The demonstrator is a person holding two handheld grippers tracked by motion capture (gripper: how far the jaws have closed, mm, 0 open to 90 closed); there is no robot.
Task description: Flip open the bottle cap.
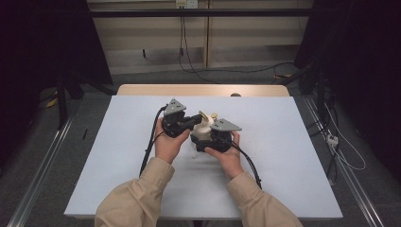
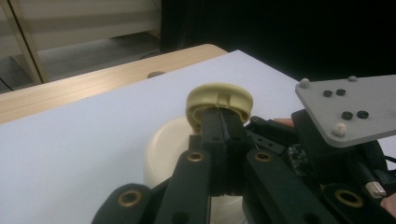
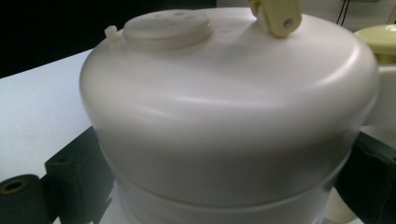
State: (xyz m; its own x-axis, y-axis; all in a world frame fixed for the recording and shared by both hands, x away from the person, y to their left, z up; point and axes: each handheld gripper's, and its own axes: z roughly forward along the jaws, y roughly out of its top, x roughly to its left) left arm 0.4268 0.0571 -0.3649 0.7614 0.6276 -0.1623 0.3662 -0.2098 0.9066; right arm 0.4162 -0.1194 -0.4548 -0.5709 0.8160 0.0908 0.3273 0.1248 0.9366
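A cream-white round container (image 3: 224, 107) with a flat screw plug (image 3: 166, 28) on top stands at the middle of the table (image 1: 202, 133). My right gripper (image 3: 219, 186) is shut on its body, one black jaw on each side. A pale yellow round cap (image 2: 219, 99) sits at the container's side, with a yellow hinge piece (image 3: 278, 14) beside it. My left gripper (image 2: 223, 120) is shut on the cap's rim, its jaws pressed together. In the high view the left gripper (image 1: 197, 121) comes in from the left and the right gripper (image 1: 208, 139) from the near right.
A white sheet (image 1: 283, 165) covers the table, with a wooden strip (image 1: 203, 90) along the far edge. Black cables trail from both grippers toward the person. Cables lie on the floor (image 1: 227, 71) behind the table, and dark curtains hang at both sides.
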